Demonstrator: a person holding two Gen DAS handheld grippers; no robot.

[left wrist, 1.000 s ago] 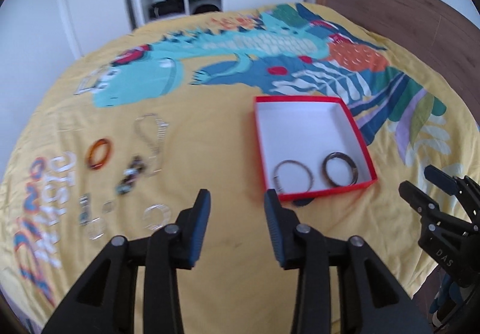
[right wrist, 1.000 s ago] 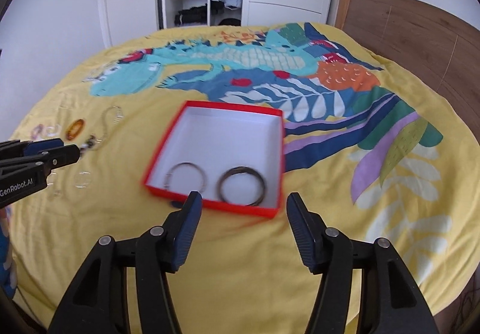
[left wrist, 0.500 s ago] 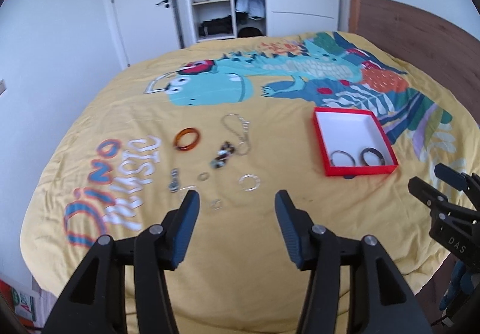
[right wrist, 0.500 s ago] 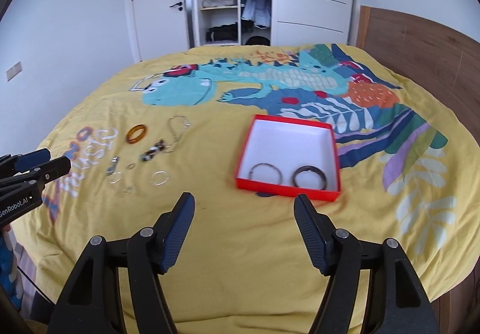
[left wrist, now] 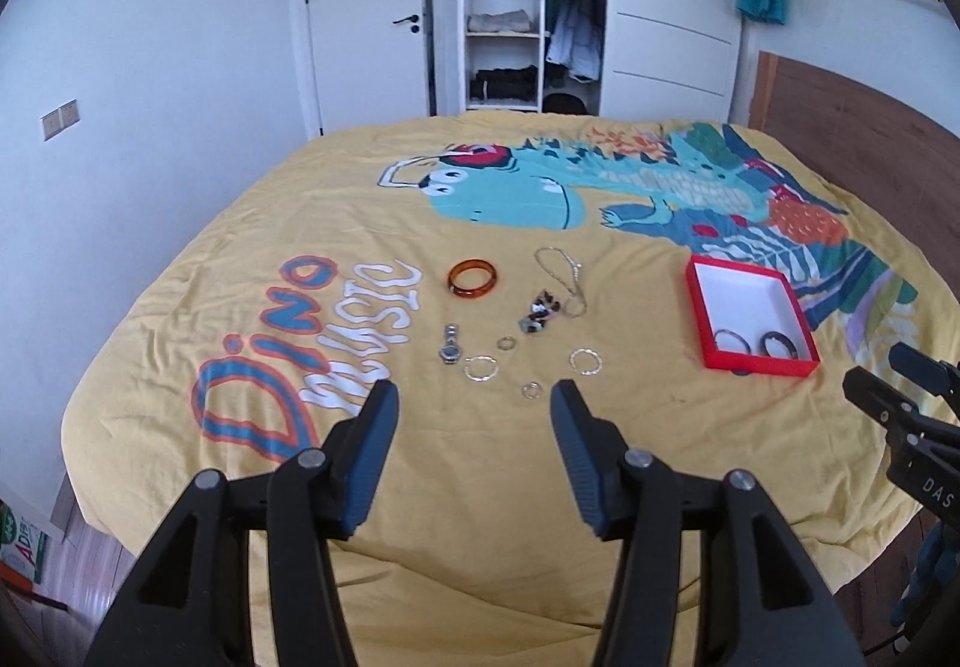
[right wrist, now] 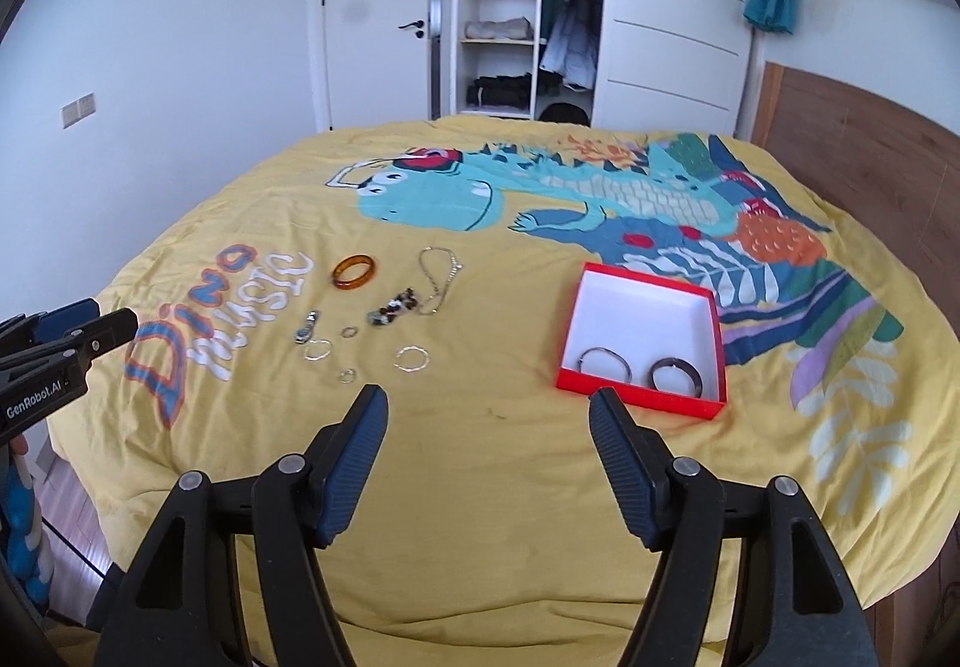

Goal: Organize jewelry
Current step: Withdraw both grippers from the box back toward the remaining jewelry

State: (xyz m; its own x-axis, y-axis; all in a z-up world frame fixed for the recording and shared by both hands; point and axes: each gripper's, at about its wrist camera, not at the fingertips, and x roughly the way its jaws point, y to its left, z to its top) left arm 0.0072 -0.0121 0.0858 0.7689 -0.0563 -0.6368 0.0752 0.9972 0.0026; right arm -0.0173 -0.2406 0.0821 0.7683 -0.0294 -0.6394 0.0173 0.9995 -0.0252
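Note:
A red box (left wrist: 696, 301) (right wrist: 722, 361) with a white inside lies on the yellow bedspread and holds two bangles (left wrist: 731, 339) (right wrist: 676, 373). Left of it lie loose pieces: an amber bangle (left wrist: 472, 278) (right wrist: 354, 270), a chain necklace (left wrist: 561, 270), a beaded bracelet (left wrist: 540, 310), a watch (left wrist: 450, 349) and several silver rings (left wrist: 480, 368). My left gripper (left wrist: 474, 403) is open and empty, held above the bed's near edge, short of the rings. My right gripper (right wrist: 487, 408) is open and empty, between the rings and the box.
The bed's wooden headboard (left wrist: 852, 139) is on the right. An open wardrobe (left wrist: 528, 7) and a door (left wrist: 372, 19) stand behind the bed. The right gripper shows at the right edge of the left wrist view (left wrist: 900, 409).
Both grippers have pulled back and up from the bed, so the whole bed shows. Both have opened wider. The jewelry and box have not moved.

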